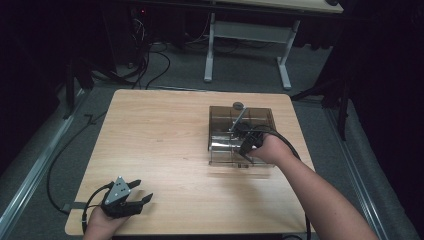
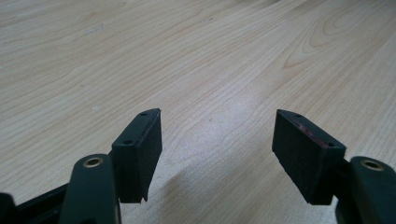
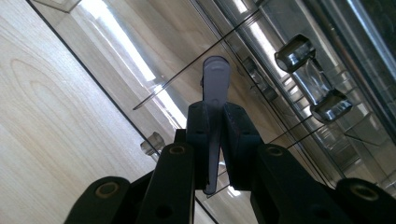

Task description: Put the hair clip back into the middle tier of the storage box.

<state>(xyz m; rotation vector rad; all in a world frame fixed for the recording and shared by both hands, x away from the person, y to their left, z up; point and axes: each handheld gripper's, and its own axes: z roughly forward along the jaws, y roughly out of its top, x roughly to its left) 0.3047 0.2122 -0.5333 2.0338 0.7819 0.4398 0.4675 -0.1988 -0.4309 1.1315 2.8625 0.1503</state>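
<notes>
The right gripper (image 3: 217, 135) has its jaws pressed together on a thin pale handle (image 3: 215, 86), seemingly that of a slim grey tool (image 1: 239, 117) slanting up out of the clear smoked-plastic organizer box (image 1: 220, 114) near the table's (image 1: 160, 135) far right corner. Gripping it low probably lets the person steer it among the dividers. The left gripper (image 2: 217, 156), jaws wide apart and empty, waits over bare wood at the near left corner, clear of the work.
</notes>
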